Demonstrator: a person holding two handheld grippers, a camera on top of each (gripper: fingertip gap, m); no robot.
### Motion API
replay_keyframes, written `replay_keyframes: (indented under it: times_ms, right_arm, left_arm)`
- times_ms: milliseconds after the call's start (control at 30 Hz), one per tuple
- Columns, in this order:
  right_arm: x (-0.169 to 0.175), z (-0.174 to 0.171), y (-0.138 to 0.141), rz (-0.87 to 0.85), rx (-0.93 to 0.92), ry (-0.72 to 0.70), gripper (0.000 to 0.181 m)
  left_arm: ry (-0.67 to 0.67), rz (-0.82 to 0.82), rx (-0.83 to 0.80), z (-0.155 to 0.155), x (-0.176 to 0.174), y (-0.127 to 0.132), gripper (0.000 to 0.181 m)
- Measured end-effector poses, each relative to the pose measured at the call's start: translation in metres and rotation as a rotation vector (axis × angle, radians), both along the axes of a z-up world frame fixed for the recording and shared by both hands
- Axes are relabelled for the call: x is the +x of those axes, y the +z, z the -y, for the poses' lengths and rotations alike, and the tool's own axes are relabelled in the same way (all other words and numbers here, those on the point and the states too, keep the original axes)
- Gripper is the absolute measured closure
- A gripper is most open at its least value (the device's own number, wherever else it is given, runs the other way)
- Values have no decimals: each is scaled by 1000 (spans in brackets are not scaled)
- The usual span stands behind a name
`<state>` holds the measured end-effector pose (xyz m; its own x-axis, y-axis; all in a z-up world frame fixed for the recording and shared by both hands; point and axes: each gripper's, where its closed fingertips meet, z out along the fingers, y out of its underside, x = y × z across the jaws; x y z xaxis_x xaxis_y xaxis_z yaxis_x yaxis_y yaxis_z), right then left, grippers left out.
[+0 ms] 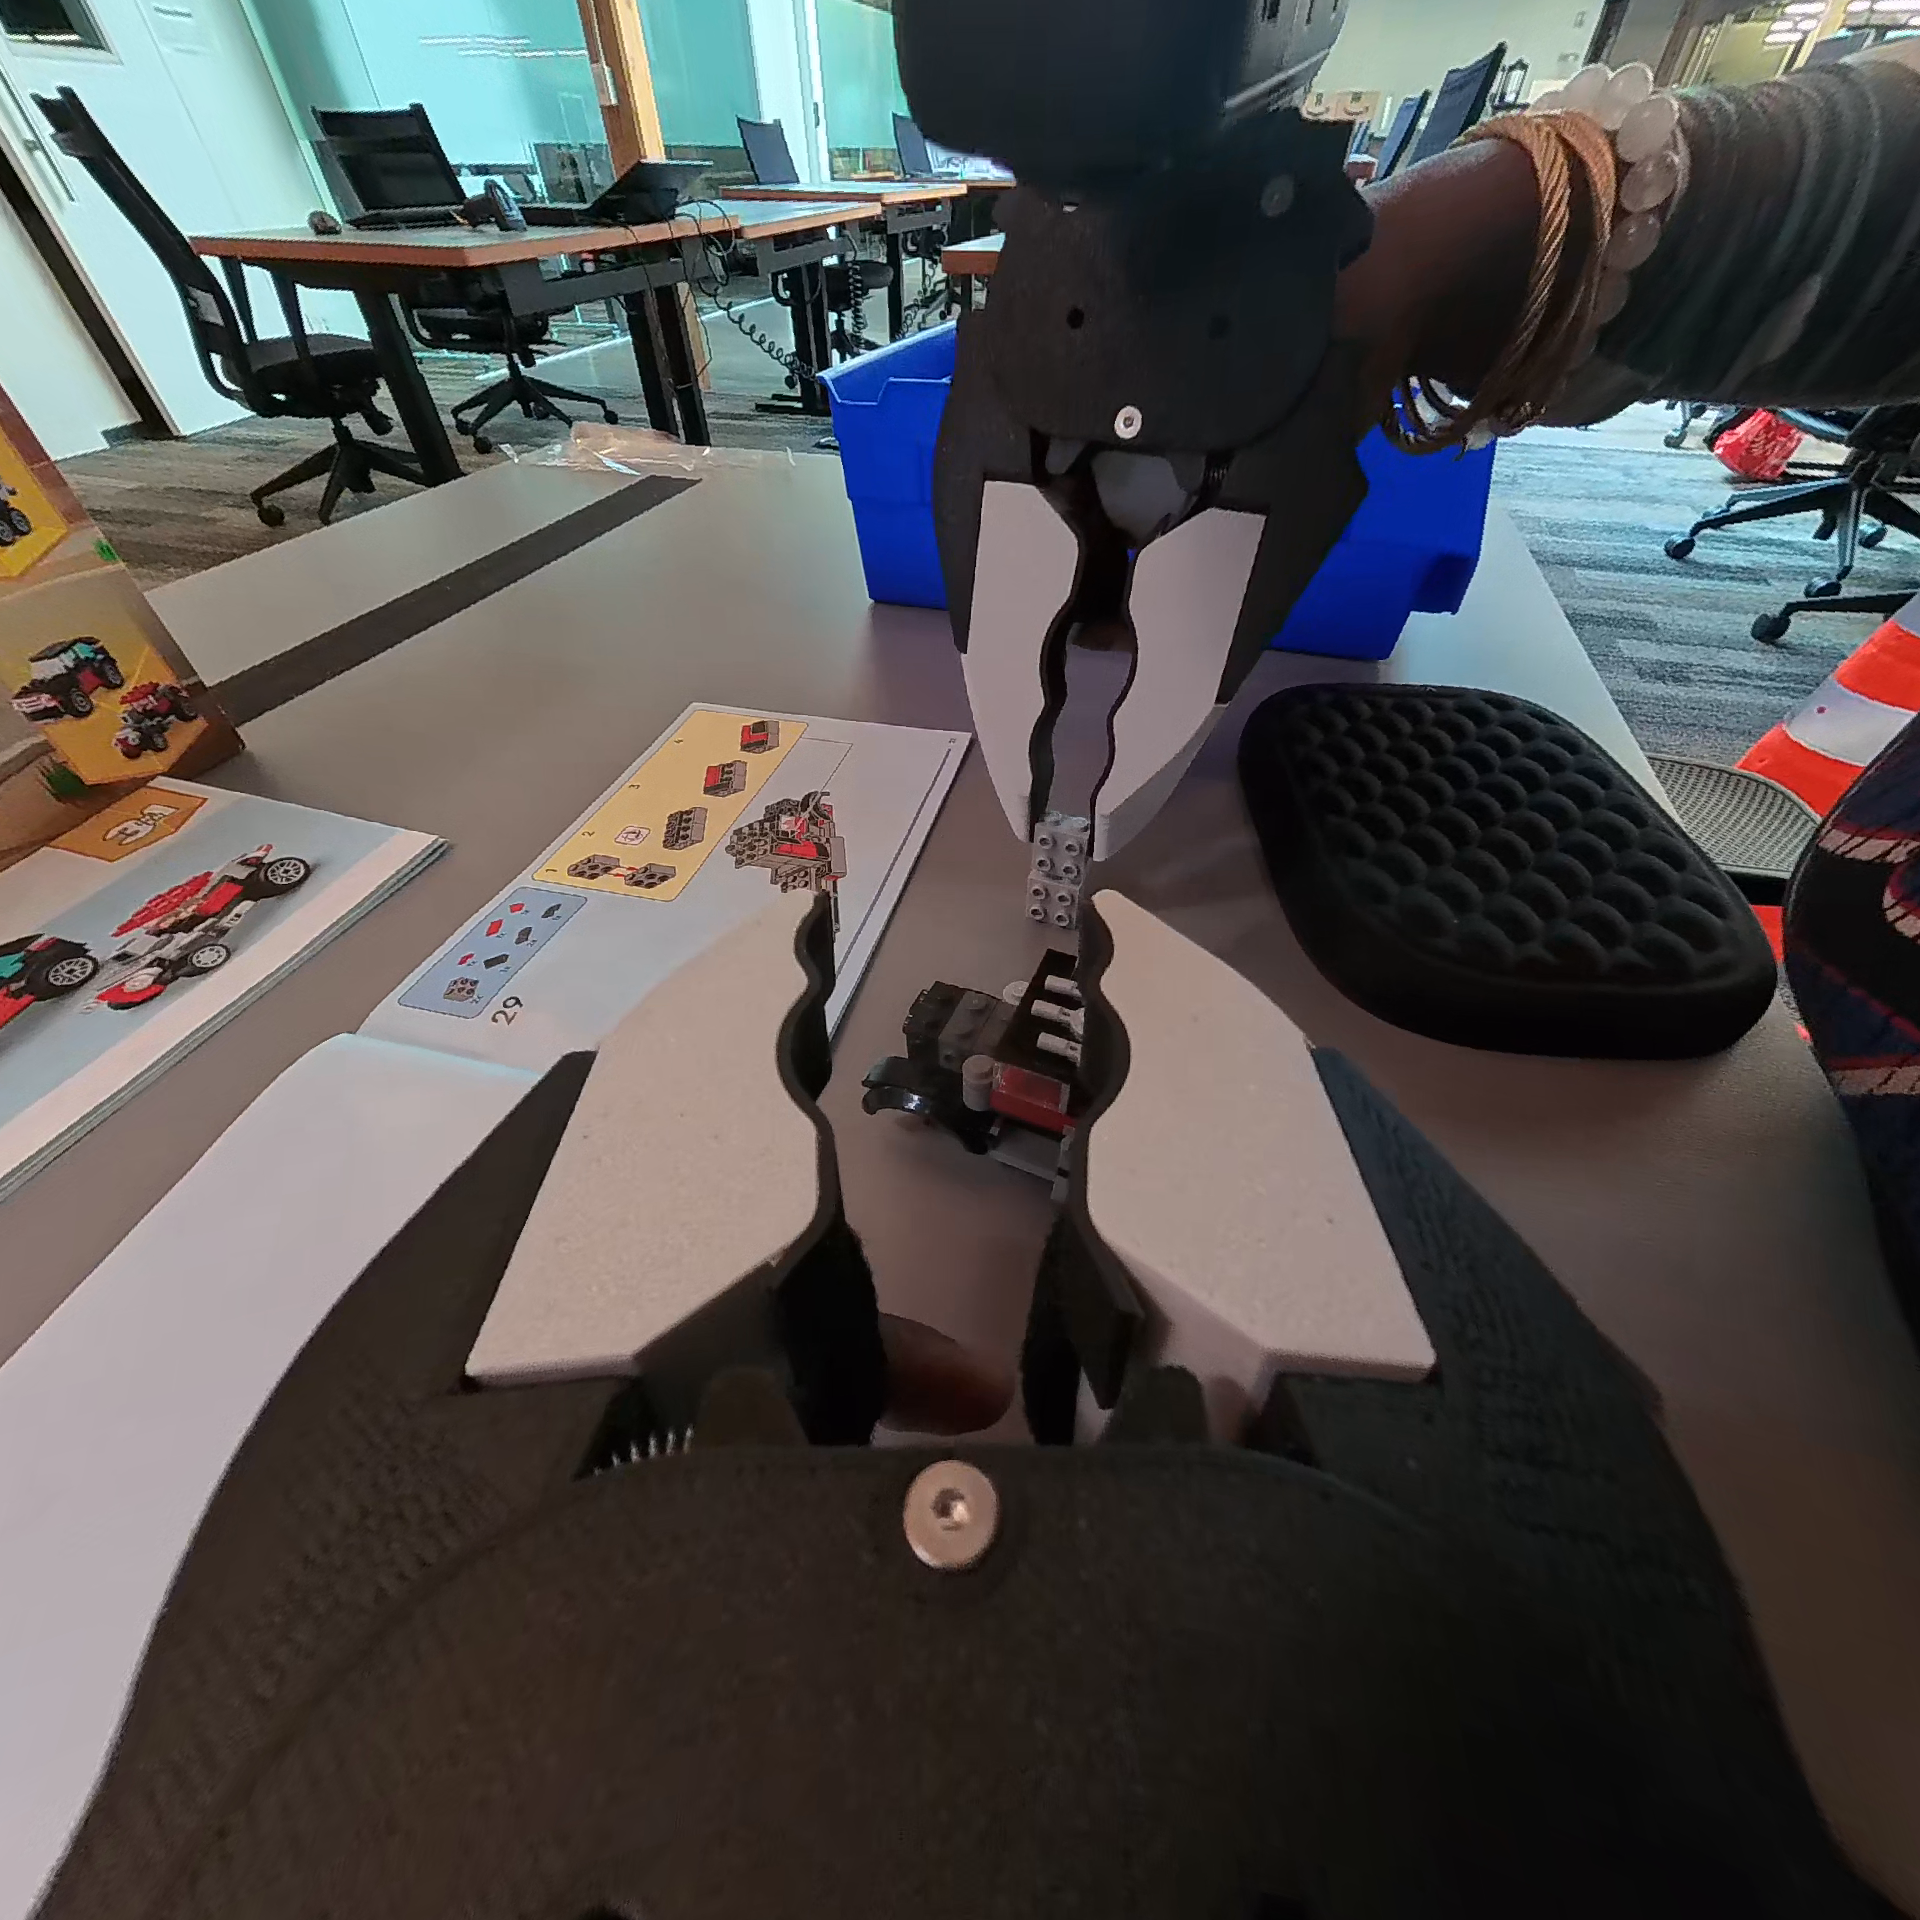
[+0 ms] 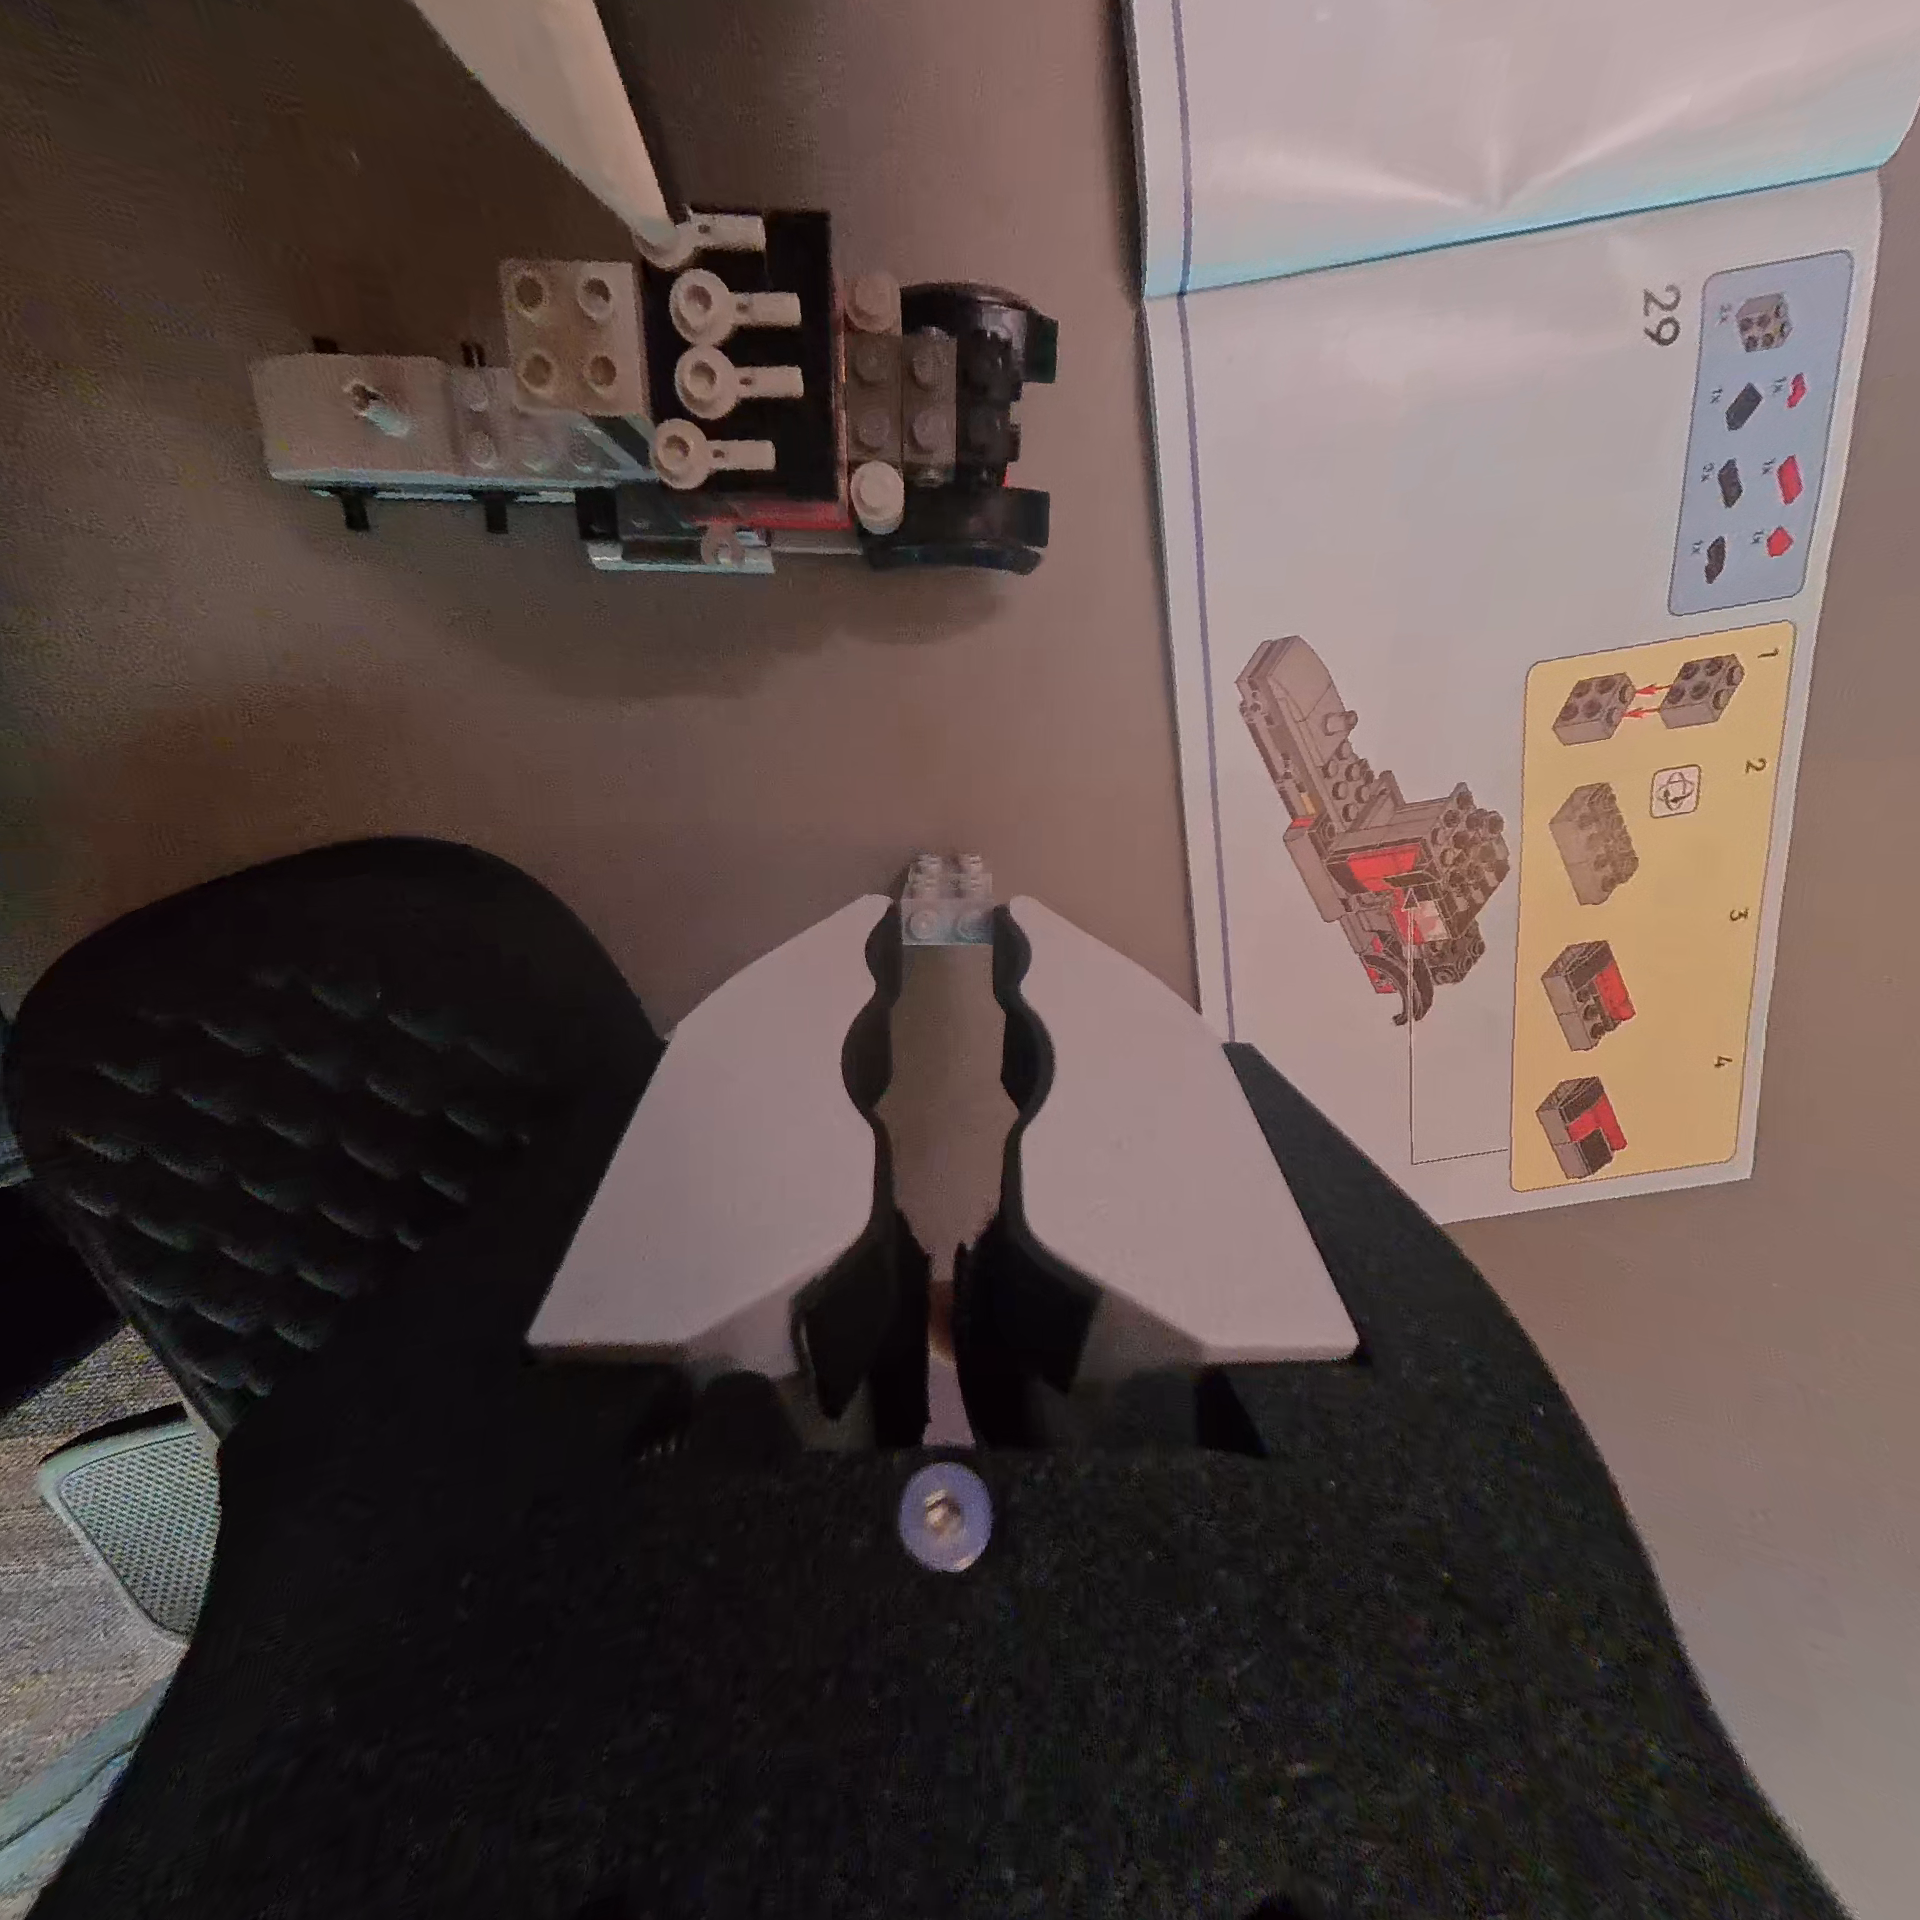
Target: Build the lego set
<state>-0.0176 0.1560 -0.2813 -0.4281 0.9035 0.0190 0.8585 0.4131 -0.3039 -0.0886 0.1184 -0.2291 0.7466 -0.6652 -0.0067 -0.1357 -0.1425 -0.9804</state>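
Note:
The partly built Lego model, black, grey and red with a row of grey levers, lies on the grey table. My left gripper is open around it, and the right fingertip touches the model's lever side. The left gripper's finger also shows in the right wrist view, against the model. My right gripper is shut on a small grey 2x2 brick. In the left wrist view it points down and holds the brick just above a like grey brick on the model.
An open instruction booklet lies left of the model. A second booklet and the set's box are further left. A blue bin stands behind. A black cushioned pad lies to the right. One gripper's finger ends stand about 10 centimeters off the other's.

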Motion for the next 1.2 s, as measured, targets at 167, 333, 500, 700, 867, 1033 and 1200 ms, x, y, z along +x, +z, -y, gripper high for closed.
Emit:
replay_keyframes:
  times_ms: [167,333,500,700,867,1033,1200]
  right_arm:
    - [0,1,0,-6,-2,5,165]
    - [-1,0,0,-9,-3,7,165]
    - [-1,-1,0,-4,-7,8,165]
    - [-3,0,0,-8,-8,15,165]
    - [-3,0,0,2,-8,20,165]
    - [-3,0,-1,6,-3,14,165]
    - [1,-2,-3,38,14,9,164]
  left_arm:
    - [1,0,-1,0,0,0,136]
    - [3,3,-4,0,-1,0,137]
    - [3,7,-5,-1,-1,0,137]
    - [2,7,-7,-1,-1,0,137]
    - [3,10,-8,-1,-1,0,137]
    - [3,10,-10,-1,-1,0,136]
    - [3,9,-12,-1,-1,0,136]
